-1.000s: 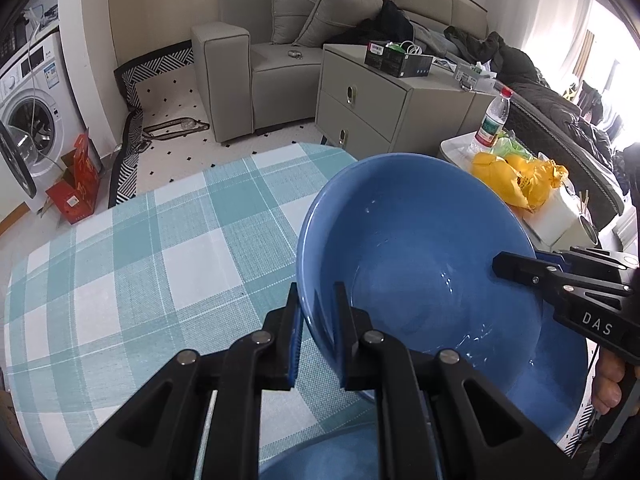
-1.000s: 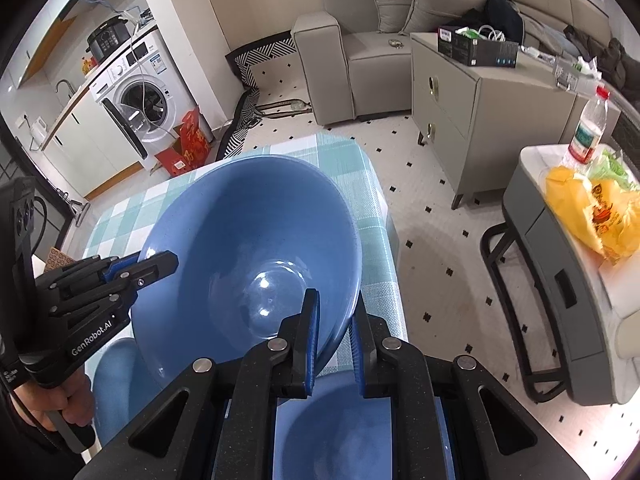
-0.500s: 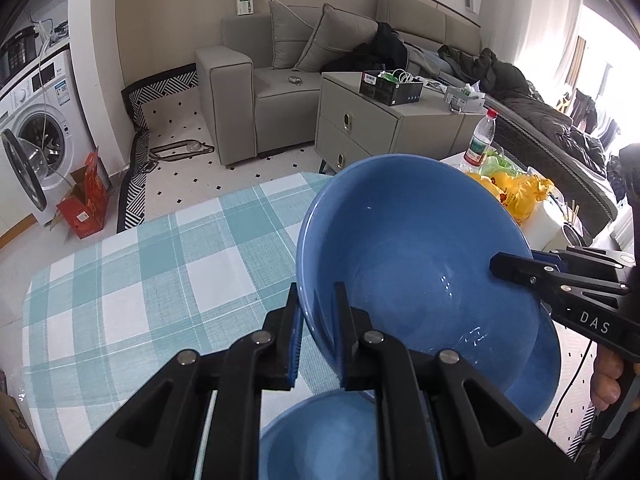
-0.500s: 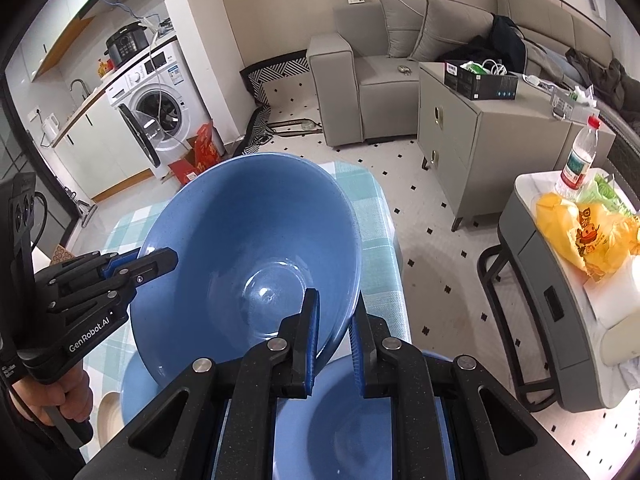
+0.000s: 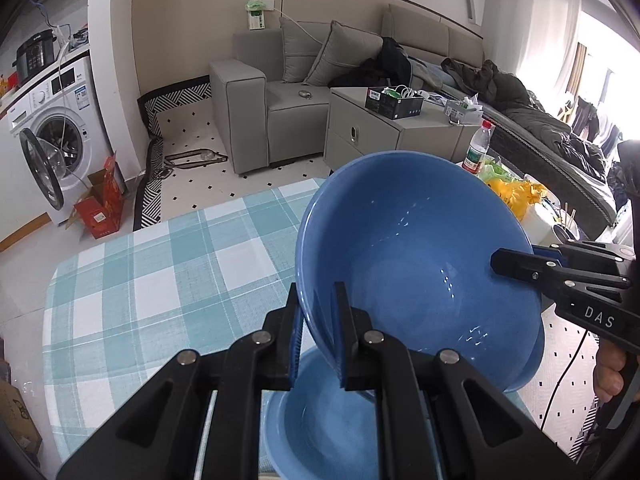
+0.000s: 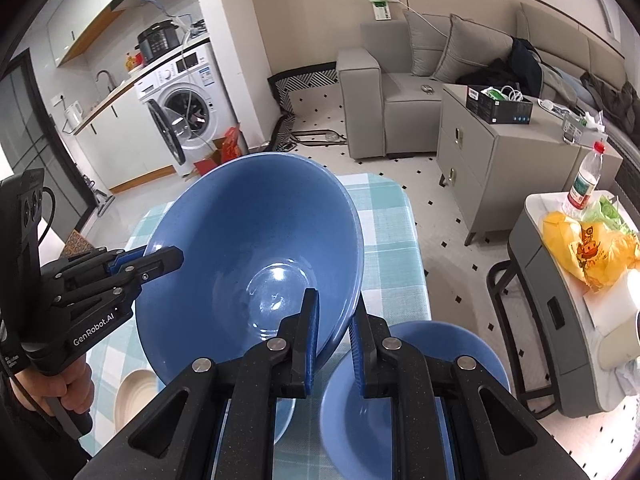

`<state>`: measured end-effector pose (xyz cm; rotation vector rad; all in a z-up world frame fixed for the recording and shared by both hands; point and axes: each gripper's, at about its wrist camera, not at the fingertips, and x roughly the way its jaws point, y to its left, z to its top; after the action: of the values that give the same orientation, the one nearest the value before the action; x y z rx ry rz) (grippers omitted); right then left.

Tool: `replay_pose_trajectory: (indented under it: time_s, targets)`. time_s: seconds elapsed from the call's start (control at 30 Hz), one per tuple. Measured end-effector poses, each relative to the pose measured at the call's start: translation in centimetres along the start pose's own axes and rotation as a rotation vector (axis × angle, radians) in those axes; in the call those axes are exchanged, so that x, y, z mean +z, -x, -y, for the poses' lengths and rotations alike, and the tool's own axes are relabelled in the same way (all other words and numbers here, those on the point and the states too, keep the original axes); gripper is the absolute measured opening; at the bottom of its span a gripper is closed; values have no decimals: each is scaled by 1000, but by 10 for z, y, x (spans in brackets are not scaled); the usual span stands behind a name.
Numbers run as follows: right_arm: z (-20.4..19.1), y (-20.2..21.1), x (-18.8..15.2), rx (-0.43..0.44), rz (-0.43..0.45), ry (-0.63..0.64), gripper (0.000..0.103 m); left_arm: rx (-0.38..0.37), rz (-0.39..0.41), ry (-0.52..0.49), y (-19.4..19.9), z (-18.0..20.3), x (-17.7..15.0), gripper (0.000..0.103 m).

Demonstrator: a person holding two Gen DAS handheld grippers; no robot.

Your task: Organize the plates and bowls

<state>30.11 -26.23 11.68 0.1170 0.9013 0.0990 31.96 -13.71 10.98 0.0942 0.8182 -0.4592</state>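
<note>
A large blue bowl (image 5: 416, 264) hangs tilted above the checked tablecloth (image 5: 160, 280), held by opposite sides of its rim. My left gripper (image 5: 316, 332) is shut on the near rim, and my right gripper (image 5: 514, 261) pinches the far right rim. From the right wrist, the same bowl (image 6: 248, 256) sits in my right gripper (image 6: 334, 332), with the left gripper (image 6: 164, 258) clamped on its left edge. Below it on the table lie a smaller blue bowl (image 5: 320, 424), a blue dish (image 6: 416, 380) and a cream dish (image 6: 132, 396).
Past the table's far edge (image 6: 392, 240) the floor opens toward a grey sofa (image 5: 280, 112) and a grey cabinet (image 5: 384, 136). To the right, a side table (image 6: 560, 264) carries a yellow bag and a bottle. A washing machine (image 5: 52, 132) stands at the left.
Both grippers have risen with the large blue bowl between them. The table has dropped away, and the blue dishes beneath the bowl have come into view.
</note>
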Motion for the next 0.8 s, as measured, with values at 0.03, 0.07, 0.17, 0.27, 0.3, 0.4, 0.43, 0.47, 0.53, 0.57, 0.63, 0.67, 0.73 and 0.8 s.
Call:
replay_pose_trajectory:
  time_s: [0.03, 0.07, 0.17, 0.27, 0.3, 0.4, 0.43, 0.47, 0.53, 0.57, 0.63, 0.67, 0.73, 0.8]
  targets:
    - [-2, 2, -1, 1, 1, 3, 14, 3, -1, 0, 3, 0, -2, 11]
    - [-5, 5, -3, 5, 1, 9, 14, 4, 0, 2, 5, -1, -4, 11]
    - [-12, 11, -9, 9, 1, 19, 14, 3, 6, 8, 12, -3, -9, 11]
    - [-16, 14, -14, 13, -1, 26, 15, 5, 5, 7, 17, -4, -14, 11]
    - [-18, 15, -15, 14, -1, 30, 15, 5, 6, 6, 19, -4, -16, 11]
    - [-23, 20, -22, 21, -2, 37, 15, 3, 17, 8, 24, -4, -21, 11]
    - [-24, 20, -23, 21, -1, 39, 15, 3, 18, 10, 25, -4, -23, 11]
    - [-26, 21, -26, 21, -1, 43, 15, 6, 19, 10, 26, -4, -25, 11]
    - [-28, 21, -29, 20, -5, 49, 15, 16, 20, 4, 28, -3, -28, 11]
    - [-29, 21, -31, 22, -9, 50, 15, 20, 18, 3, 28, -3, -30, 11]
    - [-31, 21, -35, 29, -16, 52, 15, 23, 17, 8, 30, -4, -36, 11]
    - [-32, 21, -37, 31, -17, 55, 15, 24, 13, 9, 31, -5, -38, 11]
    - [-34, 20, -39, 32, -21, 60, 15, 27, 10, 9, 32, -5, -41, 11]
    - [-36, 19, -43, 35, -27, 61, 15, 32, 5, 7, 33, -5, -45, 11]
